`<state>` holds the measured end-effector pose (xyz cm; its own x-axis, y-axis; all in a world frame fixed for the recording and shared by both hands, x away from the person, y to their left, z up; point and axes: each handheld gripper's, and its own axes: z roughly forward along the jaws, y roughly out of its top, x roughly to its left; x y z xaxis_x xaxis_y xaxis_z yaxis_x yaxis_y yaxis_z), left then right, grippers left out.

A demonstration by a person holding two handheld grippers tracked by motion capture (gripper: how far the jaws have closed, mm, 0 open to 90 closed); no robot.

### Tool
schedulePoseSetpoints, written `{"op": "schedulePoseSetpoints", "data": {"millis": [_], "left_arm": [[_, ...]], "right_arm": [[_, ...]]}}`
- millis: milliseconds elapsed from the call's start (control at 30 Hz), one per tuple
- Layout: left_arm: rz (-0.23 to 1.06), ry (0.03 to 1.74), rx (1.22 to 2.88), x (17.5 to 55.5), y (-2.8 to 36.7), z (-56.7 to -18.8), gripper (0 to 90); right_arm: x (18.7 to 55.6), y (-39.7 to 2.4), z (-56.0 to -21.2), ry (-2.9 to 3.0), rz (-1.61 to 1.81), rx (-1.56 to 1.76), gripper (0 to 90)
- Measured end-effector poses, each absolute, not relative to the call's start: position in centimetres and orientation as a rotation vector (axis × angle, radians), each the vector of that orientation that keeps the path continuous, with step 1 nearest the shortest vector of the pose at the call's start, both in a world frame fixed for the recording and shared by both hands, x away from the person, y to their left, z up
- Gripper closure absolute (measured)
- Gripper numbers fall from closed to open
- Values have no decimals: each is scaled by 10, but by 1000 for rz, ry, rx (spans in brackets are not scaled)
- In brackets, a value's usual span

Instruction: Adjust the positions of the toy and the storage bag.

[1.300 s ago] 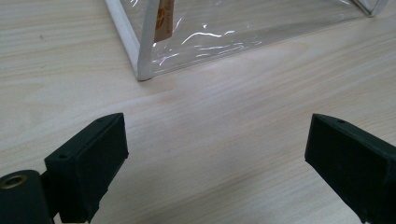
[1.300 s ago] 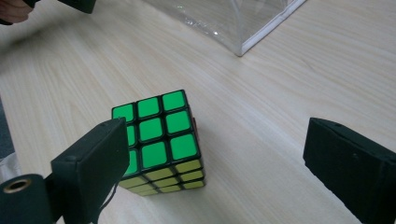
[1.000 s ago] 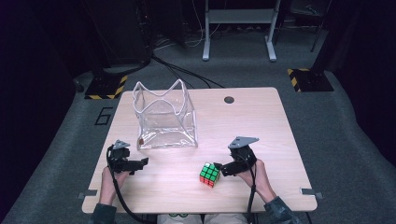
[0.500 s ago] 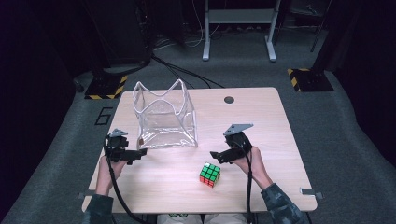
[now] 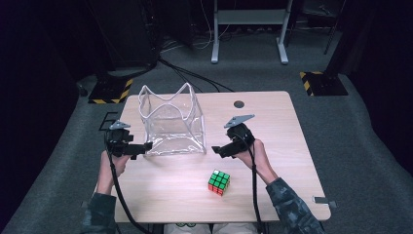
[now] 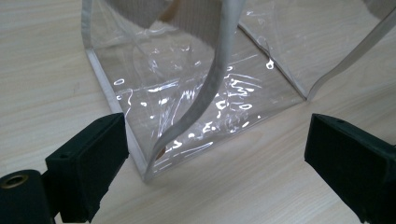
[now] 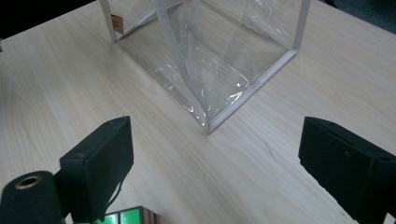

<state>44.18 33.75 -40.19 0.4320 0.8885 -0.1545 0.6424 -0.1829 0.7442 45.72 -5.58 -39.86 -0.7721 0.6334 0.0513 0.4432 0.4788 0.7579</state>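
The clear plastic bag stands upright and open-topped on the wooden table, toward its left half; the left gripper sits just beside the bag's near-left bottom corner, jaws spread wide with nothing between them; in the left gripper view that corner lies between the two jaws, untouched. The right gripper hovers just right of the bag's near-right corner, jaws released and empty; the right gripper view looks onto that corner. The Rubik's cube rests on the table nearer the person, apart from bag and grippers.
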Motion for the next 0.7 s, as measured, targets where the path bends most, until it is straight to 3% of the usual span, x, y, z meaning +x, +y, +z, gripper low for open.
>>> {"op": "schedulePoseSetpoints", "data": {"millis": [700], "left_arm": [[406,1281,1863,465,345,-359,84]], "right_arm": [[491,-25,-356,2496,1183,864,114]]}}
